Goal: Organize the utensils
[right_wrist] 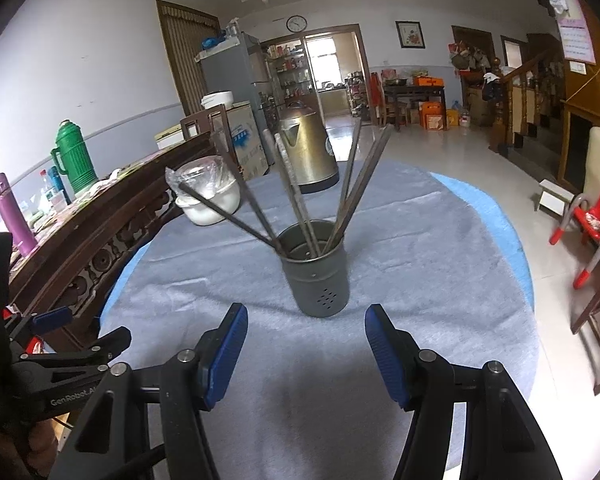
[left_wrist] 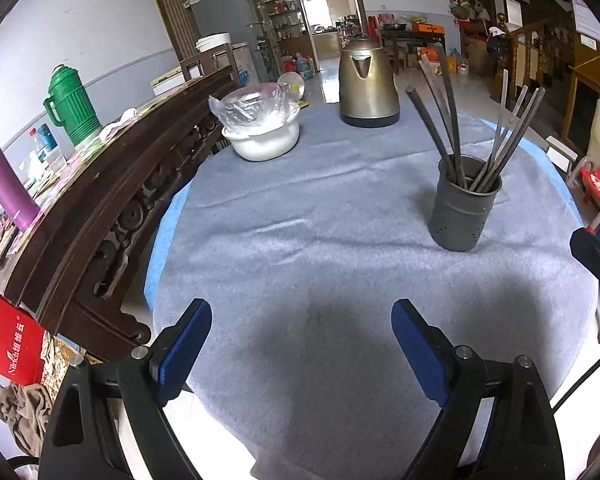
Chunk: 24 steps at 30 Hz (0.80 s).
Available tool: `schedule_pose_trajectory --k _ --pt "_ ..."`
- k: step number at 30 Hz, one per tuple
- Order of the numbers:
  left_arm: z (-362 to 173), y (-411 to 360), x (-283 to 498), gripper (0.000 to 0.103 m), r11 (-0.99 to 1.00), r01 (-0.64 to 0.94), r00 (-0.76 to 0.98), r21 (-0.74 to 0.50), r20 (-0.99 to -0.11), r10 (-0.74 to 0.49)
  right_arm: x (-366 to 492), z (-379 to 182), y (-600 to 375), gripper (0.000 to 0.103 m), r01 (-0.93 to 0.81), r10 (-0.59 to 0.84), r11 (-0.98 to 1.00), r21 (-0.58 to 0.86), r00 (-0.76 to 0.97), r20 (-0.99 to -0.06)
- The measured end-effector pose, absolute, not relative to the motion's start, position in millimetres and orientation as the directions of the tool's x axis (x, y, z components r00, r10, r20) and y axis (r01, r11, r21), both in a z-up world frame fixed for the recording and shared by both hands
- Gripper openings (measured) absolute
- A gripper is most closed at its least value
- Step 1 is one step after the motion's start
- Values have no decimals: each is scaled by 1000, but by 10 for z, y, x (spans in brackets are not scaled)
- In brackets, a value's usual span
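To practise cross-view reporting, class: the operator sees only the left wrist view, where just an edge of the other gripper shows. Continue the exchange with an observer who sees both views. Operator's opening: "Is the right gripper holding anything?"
Observer: No. The right gripper is open with nothing between its pads.
Operator: Where is it aimed?
Observer: Straight at the grey holder, which appears centred beyond the gap between its fingers.
Operator: Is it touching the holder?
Observer: No. The holder stands past both fingertips with bare cloth between, and the chopsticks fan out above it.
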<state>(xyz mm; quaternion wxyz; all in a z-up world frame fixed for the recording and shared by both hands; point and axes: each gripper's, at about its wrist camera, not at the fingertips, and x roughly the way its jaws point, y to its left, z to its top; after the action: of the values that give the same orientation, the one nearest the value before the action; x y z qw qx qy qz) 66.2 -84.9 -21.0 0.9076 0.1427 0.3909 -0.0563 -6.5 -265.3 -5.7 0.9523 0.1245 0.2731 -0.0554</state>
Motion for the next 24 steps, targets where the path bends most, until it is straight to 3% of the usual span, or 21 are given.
schedule_pose_trajectory --k 24 --pt "-43 -1309 693 92 934 245 702 262 -712 15 -122 4 -2994 65 188 -37 947 261 869 -493"
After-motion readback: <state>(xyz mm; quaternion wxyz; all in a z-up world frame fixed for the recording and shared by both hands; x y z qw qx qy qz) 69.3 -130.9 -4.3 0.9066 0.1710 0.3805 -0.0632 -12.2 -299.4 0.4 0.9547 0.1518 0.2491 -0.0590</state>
